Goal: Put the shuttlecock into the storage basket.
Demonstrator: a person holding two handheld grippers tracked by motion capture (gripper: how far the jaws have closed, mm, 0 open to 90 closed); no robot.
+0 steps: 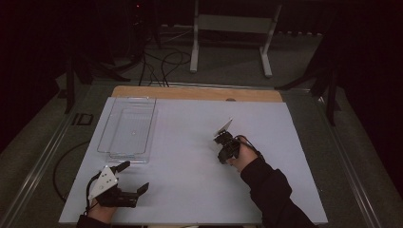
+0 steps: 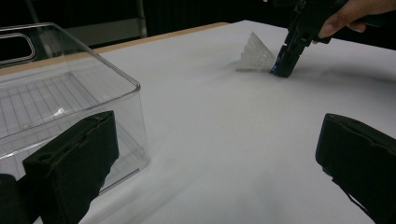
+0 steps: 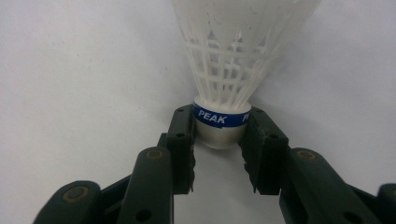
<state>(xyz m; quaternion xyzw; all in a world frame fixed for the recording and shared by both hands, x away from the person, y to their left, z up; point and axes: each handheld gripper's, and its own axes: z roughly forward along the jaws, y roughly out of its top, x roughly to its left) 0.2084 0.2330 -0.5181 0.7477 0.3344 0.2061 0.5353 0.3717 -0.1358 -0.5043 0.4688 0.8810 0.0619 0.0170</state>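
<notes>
Shuttlecock cork sits pinched in your right fingers, skirt toward 12 o'clock for lifting; left gripper waits wide open, empty, by the bin.

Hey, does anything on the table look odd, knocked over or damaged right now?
Nothing stands out. The shuttlecock looks intact, its cork gripped by the right gripper. The clear bin sits upright. The left gripper is open.

The white plastic shuttlecock's skirt is cut off by the top edge in the right gripper view. The clear plastic bin runs off the left edge in the left gripper view, partly hidden behind a black jaw.
</notes>
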